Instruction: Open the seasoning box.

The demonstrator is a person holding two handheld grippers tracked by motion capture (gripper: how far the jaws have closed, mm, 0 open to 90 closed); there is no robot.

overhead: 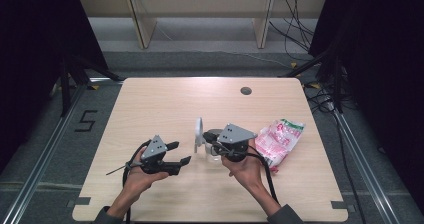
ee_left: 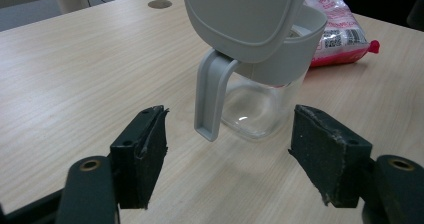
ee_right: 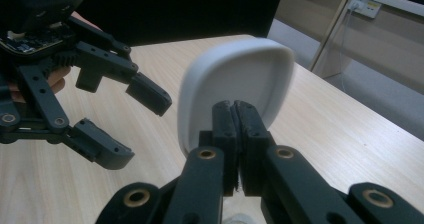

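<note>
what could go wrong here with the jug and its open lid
1. The right gripper seems shut on the jug's rim just under the raised lid; the lid could drop onto it.
2. The left gripper is open and off the handle, so a tug might tip the jug.

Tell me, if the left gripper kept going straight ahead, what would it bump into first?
Probably the grey handle of the clear jug. The left gripper has its jaws open and aims right at it, though the distance between them is hard to judge.

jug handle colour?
Light grey, matching the lid; the handle shows best in the left gripper view.
</note>
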